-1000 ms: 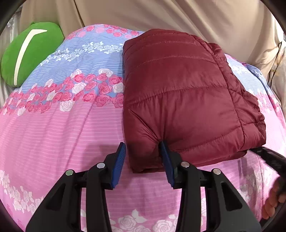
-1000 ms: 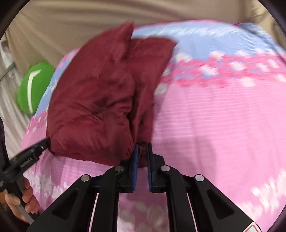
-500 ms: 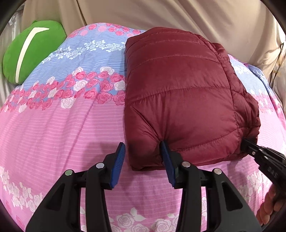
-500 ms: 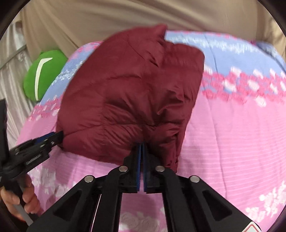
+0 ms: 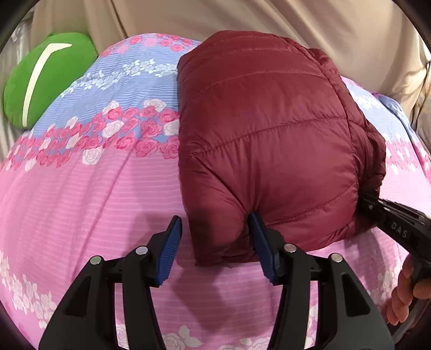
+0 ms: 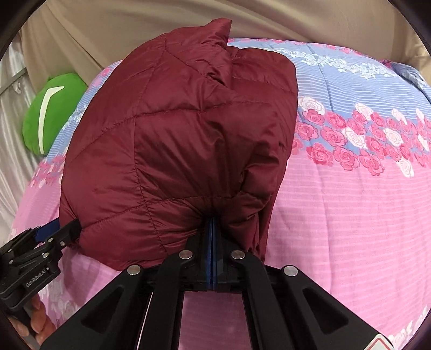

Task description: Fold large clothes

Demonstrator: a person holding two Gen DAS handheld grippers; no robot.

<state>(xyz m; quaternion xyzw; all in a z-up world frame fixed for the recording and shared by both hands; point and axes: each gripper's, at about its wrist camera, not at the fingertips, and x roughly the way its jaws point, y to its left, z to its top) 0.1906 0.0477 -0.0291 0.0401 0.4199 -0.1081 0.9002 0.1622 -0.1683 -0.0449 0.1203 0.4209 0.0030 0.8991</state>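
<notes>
A maroon quilted puffer jacket lies folded into a thick bundle on the pink and blue floral bedspread. My left gripper is open, its jaws on either side of the bundle's near left corner, the right pad pressing into the fabric. My right gripper is shut on the jacket's near edge, which bulges up in front of it. The right gripper also shows in the left wrist view at the bundle's right corner. The left gripper shows in the right wrist view at the bundle's left corner.
A green cushion with a white stripe sits at the bed's far left corner. A beige curtain hangs behind the bed. The bedspread stretches right of the jacket.
The right gripper has carried the jacket's right edge inward and leftward, bunching the bundle narrower and taller. The left gripper has stayed open at the near left corner.
</notes>
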